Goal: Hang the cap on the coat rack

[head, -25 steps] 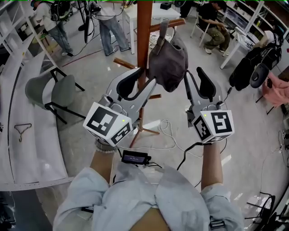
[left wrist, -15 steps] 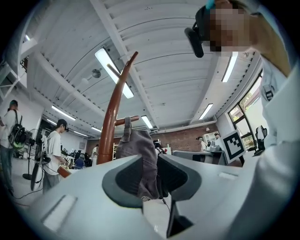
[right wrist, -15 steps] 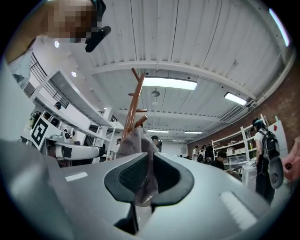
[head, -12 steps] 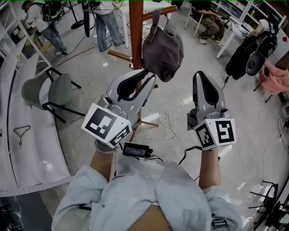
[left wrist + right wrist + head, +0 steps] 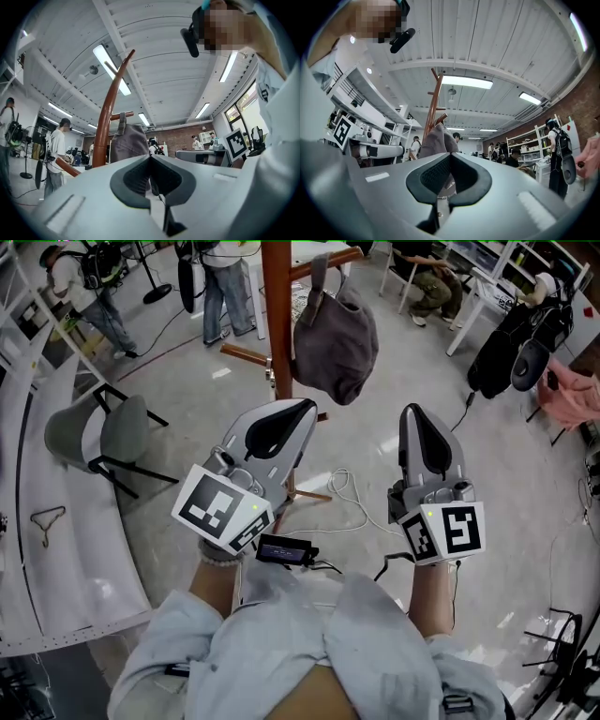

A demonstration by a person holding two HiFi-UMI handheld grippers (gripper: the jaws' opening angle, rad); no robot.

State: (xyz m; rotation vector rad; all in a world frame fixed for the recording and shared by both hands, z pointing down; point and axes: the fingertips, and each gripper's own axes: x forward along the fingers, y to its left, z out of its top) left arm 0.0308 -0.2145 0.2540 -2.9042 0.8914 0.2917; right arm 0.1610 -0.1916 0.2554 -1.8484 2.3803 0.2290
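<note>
The grey cap hangs by its back strap from a peg of the brown wooden coat rack. Both grippers are below it and apart from it. My left gripper is shut with nothing between its jaws, its tip near the rack's pole. My right gripper is also shut and empty, to the right of the cap. In the left gripper view the cap hangs beside the pole, beyond the closed left gripper. The right gripper view shows the cap past the closed right gripper.
A grey chair stands at the left beside a curved white table with a wire hanger. White cable lies on the floor by the rack's base. Several people stand at the back. A black bag sits at right.
Both grippers have gone from open to shut and drawn back down from the cap. The cap stays hanging on the peg.
</note>
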